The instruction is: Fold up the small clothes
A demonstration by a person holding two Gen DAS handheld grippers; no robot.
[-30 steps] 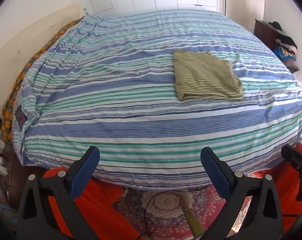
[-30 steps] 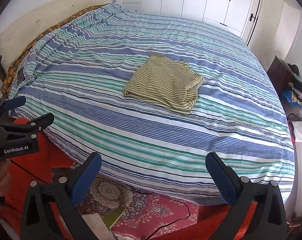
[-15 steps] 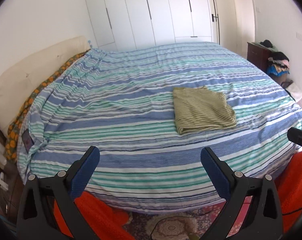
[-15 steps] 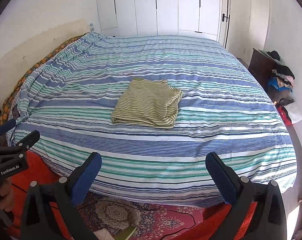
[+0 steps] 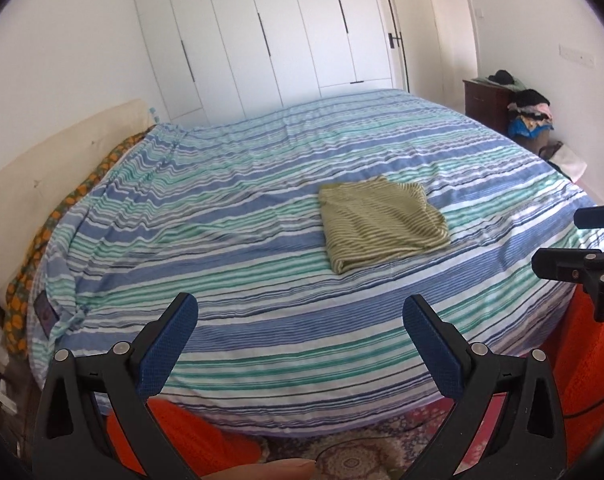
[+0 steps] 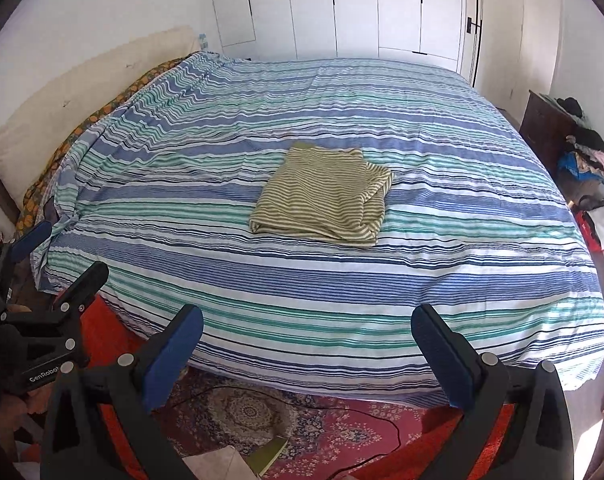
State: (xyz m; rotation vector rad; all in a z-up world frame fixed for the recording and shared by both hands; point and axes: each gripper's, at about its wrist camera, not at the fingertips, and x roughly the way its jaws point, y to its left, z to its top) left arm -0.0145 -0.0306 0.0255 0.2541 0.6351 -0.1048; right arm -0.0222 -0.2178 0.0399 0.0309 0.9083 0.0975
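Observation:
A folded olive and white striped garment [image 5: 382,226] lies flat on the blue, green and white striped bed cover [image 5: 221,240]; in the right wrist view the garment [image 6: 324,196] lies mid-bed. My left gripper [image 5: 299,344] is open and empty, held back off the bed's near edge. My right gripper [image 6: 308,354] is open and empty, also back from the near edge. The left gripper shows at the left edge of the right wrist view [image 6: 57,256], and the right gripper shows at the right edge of the left wrist view [image 5: 570,240].
White wardrobe doors [image 5: 285,36] stand behind the bed. A cream headboard [image 5: 41,184] runs along the left. A dark dresser with a clothes pile [image 6: 578,148] stands at the right. A patterned rug [image 6: 261,416] with a cable and papers lies below.
Both grippers have tilted up and drawn back from the bed, so the wardrobe now shows. The garment has not moved. Both grippers have stayed open.

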